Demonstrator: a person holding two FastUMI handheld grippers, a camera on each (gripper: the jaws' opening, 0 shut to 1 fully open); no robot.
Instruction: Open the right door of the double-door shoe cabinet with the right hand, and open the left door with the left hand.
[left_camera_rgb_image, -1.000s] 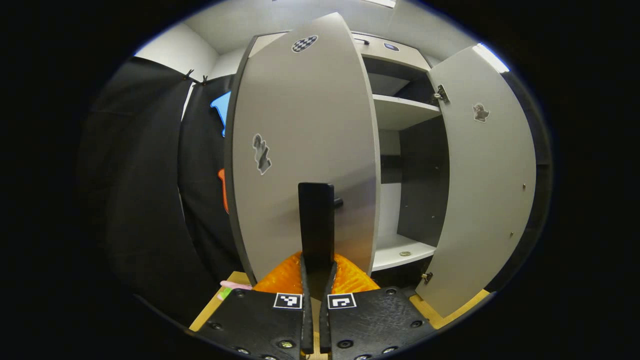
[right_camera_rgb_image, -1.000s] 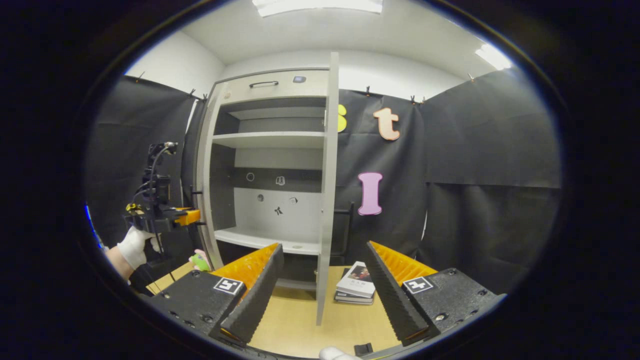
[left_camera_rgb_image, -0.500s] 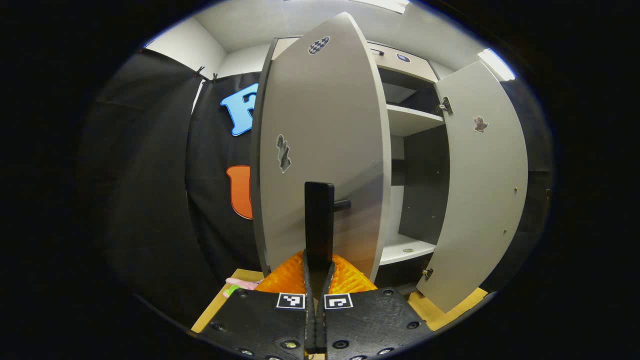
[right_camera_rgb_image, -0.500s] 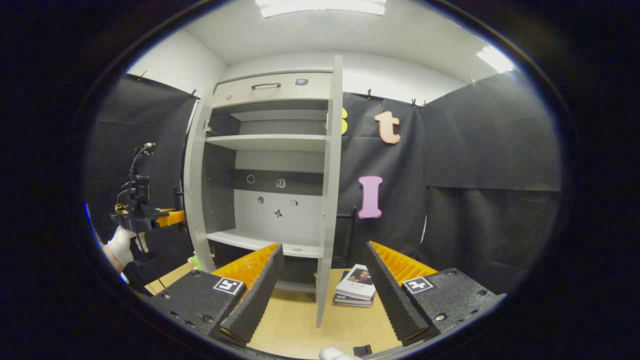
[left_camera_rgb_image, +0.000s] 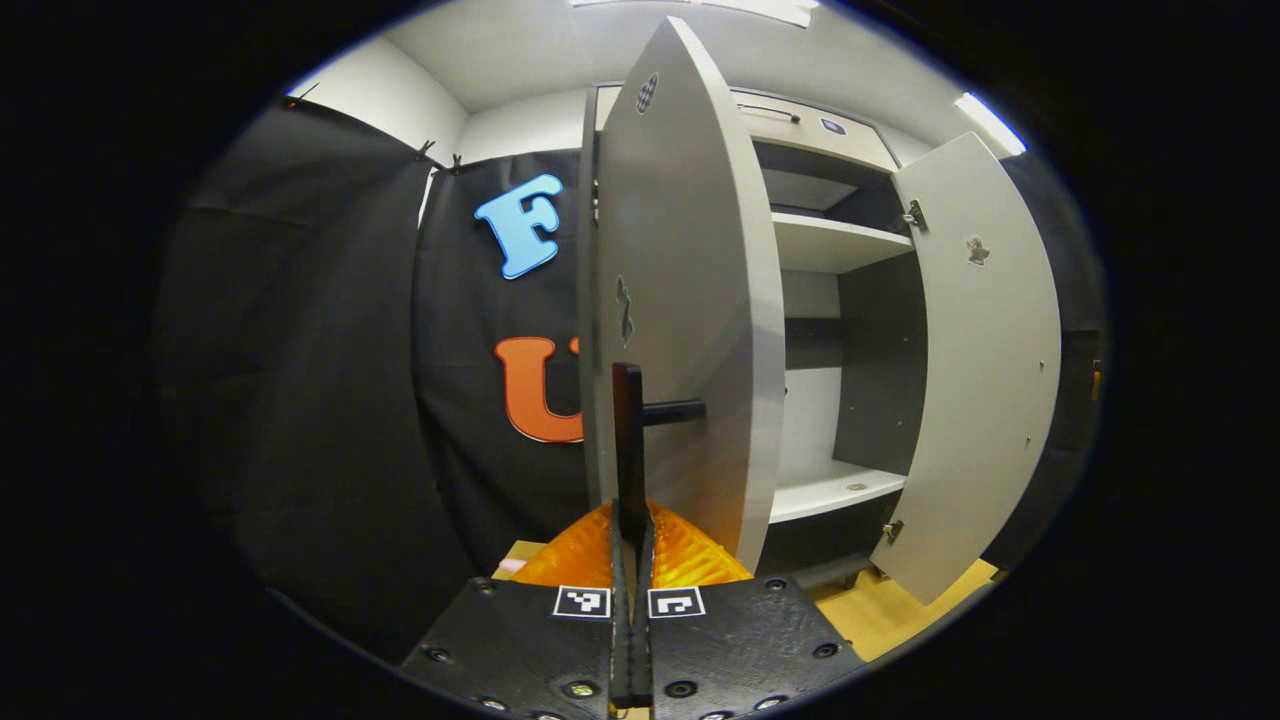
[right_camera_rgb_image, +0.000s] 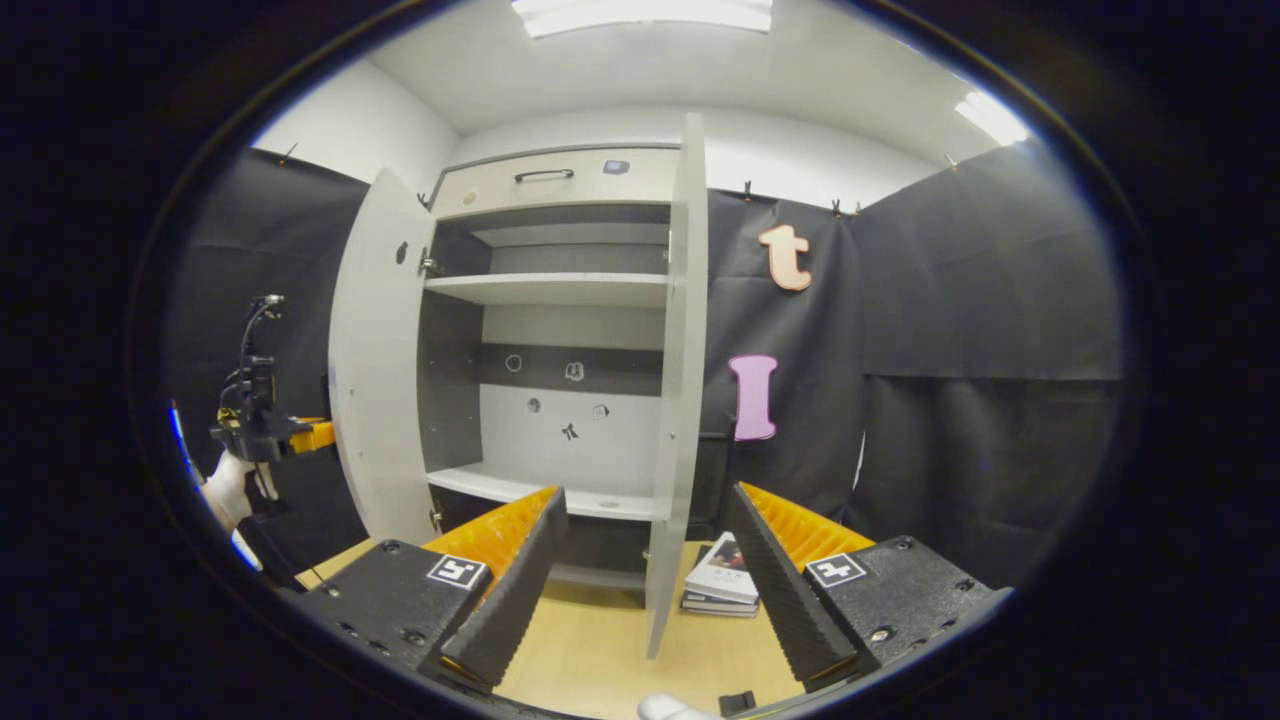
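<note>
Left gripper view: left gripper (left_camera_rgb_image: 630, 530) at bottom centre, jaws closed tight on the black bar handle (left_camera_rgb_image: 628, 440) of the tall grey left door (left_camera_rgb_image: 690, 290). Handle upright, long axis vertical, rising straight from between the fingers; one short black post (left_camera_rgb_image: 674, 410) joining it to the door face. Left door swung wide, seen nearly edge-on, its free edge turned toward the camera. Two stickers counted on its face. Grey double-door shoe cabinet (left_camera_rgb_image: 810, 110) open behind, two white shelves (left_camera_rgb_image: 830, 240) visible inside. Second grey door, the right door (left_camera_rgb_image: 985, 360), standing open at the far side, one small sticker near its top, two metal hinges on its inner edge. Tan wooden floor (left_camera_rgb_image: 880, 615) beneath.

Right gripper view: right gripper (right_camera_rgb_image: 645, 560) with jaws spread wide, nothing between them, well apart from the cabinet. Right door (right_camera_rgb_image: 682, 400) edge-on, upright, in line with the gap between the fingers but farther off. Left door (right_camera_rgb_image: 375, 370) open at the cabinet's other side. Left gripper (right_camera_rgb_image: 265, 430) beside that door's outer face, held by a white-gloved hand (right_camera_rgb_image: 228, 490). One small stack of books (right_camera_rgb_image: 722, 580) on the floor just beside the right door's foot. One black drawer handle (right_camera_rgb_image: 544, 175) on the cabinet's top panel.
</note>
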